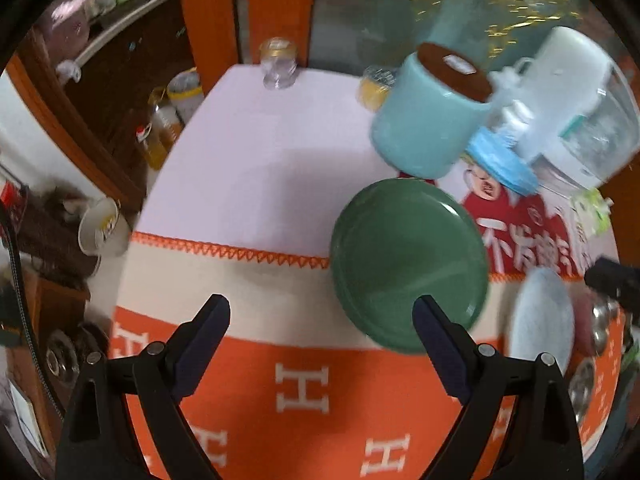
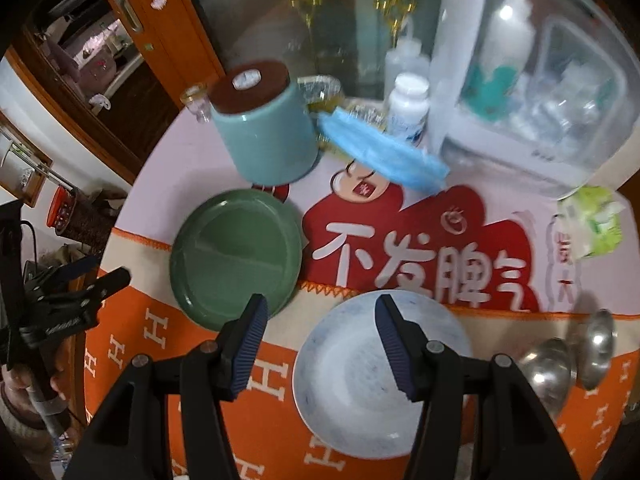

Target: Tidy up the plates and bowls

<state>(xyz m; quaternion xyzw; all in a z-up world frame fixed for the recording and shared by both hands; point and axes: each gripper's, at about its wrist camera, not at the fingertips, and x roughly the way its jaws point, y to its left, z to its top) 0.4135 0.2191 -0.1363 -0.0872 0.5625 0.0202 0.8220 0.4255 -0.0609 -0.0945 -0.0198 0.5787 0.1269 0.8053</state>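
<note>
While both hand-held grippers hang over the tabletop (image 2: 224, 160) with nothing held, the sorting looks barely begun.

Taking the green plate (image 2: 236, 256) as landmark: the left hand-held gripper (image 1: 322, 344) hovers to its left and near side, jaws wide apart and empty, one finger overlapping the plate's near rim in the left wrist view. To the plate's right lies the pale blue-white plate (image 2: 380, 380), unstacked; the right hand-held gripper (image 2: 318, 344) stands over its left rim, jaws partly apart, clamping nothing. Further right rest two steel bowls (image 2: 568, 364), also loose.

Left of the green plate the cloth is bare up to the table edge. Behind it a teal canister (image 2: 268, 136) crowds close, so lifting towards the near side seems safer.
</note>
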